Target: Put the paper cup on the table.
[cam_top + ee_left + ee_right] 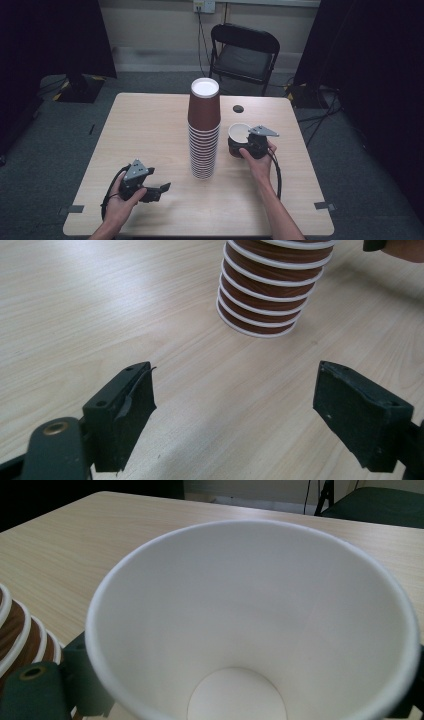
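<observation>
Tongs on our right (245, 145) clench a single paper cup (239, 134) beside the stack of cups (204, 127) at mid-counter (150, 130), likely for stacking; our left tongs (162, 189) rest released.

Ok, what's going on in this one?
A person at a wooden table works with a tool in each hand. The right tool holds a single brown paper cup, white inside and mouth up, just right of a tall stack of upside-down cups. The left tool sits near the table's front, jaws wide open on nothing, pointed toward the stack's base.
</observation>
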### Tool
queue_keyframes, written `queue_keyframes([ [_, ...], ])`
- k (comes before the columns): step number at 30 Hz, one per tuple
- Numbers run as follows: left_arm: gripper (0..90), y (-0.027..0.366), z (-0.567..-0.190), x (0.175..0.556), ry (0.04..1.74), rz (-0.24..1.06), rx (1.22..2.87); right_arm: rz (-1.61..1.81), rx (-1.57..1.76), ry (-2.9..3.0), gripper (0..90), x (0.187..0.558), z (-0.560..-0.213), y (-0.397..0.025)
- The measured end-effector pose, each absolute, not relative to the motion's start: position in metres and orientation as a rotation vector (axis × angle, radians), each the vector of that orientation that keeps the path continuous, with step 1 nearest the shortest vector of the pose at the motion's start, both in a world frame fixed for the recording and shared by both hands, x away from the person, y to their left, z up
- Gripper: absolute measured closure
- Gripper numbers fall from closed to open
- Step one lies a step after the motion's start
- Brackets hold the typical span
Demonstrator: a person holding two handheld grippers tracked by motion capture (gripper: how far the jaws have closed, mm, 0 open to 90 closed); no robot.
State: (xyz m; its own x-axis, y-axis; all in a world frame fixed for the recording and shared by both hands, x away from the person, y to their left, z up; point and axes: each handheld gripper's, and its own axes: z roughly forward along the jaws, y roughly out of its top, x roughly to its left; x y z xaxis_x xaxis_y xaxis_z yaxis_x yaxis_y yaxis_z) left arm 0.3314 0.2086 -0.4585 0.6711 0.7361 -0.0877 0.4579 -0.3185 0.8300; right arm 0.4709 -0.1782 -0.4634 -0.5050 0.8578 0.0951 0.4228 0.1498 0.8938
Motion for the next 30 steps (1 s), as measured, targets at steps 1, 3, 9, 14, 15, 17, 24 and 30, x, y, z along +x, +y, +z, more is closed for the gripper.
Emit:
queue_keyframes([
  [1, 16.6, 0.208, -0.459, 0.331, 0.936, 0.377, 1.967, 1.315, 1.219, 1.996, 9.7, 0.470, -0.464, -0.179],
  [3, 16.5, 0.208, -0.459, 0.331, 0.933, 0.381, 1.971, 1.314, 1.212, 1.999, 9.7, 0.470, -0.464, -0.178],
  [9, 16.6, 0.209, -0.458, 0.331, 0.937, 0.375, 1.967, 1.309, 1.217, 2.009, 9.0, 0.470, -0.466, -0.177],
  [14, 16.5, 0.208, -0.458, 0.331, 0.941, 0.362, 1.956, 1.312, 1.247, 2.026, 9.6, 0.470, -0.472, -0.179],
  [15, 16.5, 0.208, -0.458, 0.331, 0.942, 0.364, 1.957, 1.308, 1.254, 2.033, 9.9, 0.470, -0.473, -0.179],
  [17, 16.6, 0.209, -0.458, 0.331, 0.943, 0.363, 1.956, 1.296, 1.265, 2.040, 11.1, 0.470, -0.477, -0.179],
  [24, 16.6, 0.209, -0.458, 0.331, 0.945, 0.367, 1.954, 1.268, 1.295, 2.066, 12.7, 0.467, -0.486, -0.181],
  [30, 16.6, 0.211, -0.458, 0.332, 0.953, 0.376, 1.950, 1.257, 1.313, 2.073, 12.9, 0.463, -0.489, -0.185],
])
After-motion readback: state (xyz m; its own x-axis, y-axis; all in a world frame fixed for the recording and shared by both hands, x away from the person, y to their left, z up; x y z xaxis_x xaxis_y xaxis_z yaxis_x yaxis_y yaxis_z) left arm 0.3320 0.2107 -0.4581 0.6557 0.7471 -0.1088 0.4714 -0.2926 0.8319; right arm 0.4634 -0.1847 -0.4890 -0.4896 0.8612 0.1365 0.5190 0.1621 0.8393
